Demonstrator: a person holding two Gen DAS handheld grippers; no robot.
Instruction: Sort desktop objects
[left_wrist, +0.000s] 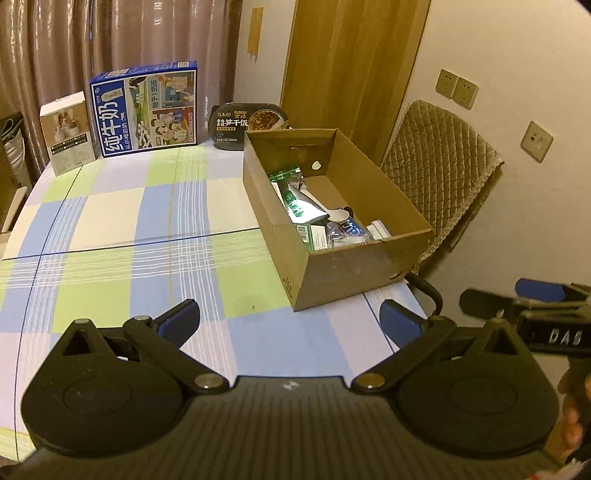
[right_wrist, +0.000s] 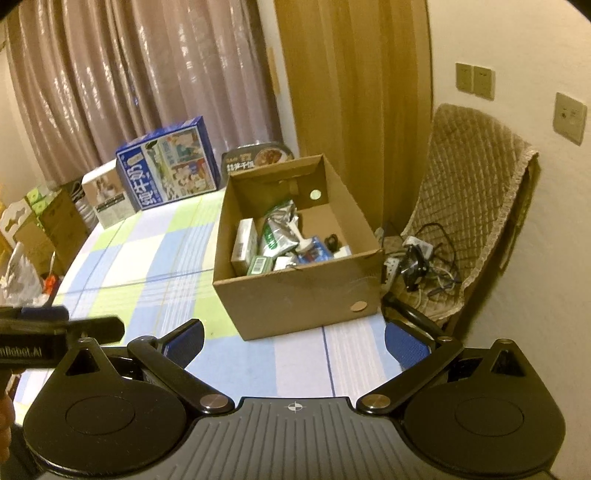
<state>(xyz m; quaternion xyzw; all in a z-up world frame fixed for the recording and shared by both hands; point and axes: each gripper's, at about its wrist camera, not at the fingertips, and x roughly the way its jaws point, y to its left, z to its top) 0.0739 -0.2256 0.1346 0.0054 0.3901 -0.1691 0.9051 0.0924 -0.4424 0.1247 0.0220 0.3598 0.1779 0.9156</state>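
An open cardboard box (left_wrist: 369, 269) (right_wrist: 295, 291) stands on the right side of the checked tablecloth. Inside lie a white plastic spoon (left_wrist: 325, 210), green and silver packets (left_wrist: 291, 192) (right_wrist: 277, 229), a blue packet (left_wrist: 351, 227) (right_wrist: 314, 254) and small white cartons (right_wrist: 245, 240). My left gripper (left_wrist: 290, 321) is open and empty, low over the table in front of the box. My right gripper (right_wrist: 293, 339) is open and empty, just in front of the box's near wall. Each gripper shows at the edge of the other's view.
At the table's back stand a blue milk carton box (left_wrist: 146, 109) (right_wrist: 168, 164), a small white box (left_wrist: 66, 133) (right_wrist: 109, 199) and a black instant-rice bowl (left_wrist: 247, 123) (right_wrist: 258, 158). A quilted chair (left_wrist: 439, 173) (right_wrist: 465, 206) holding cables stands right of the table. Boxes and bags sit left of the table (right_wrist: 33, 236).
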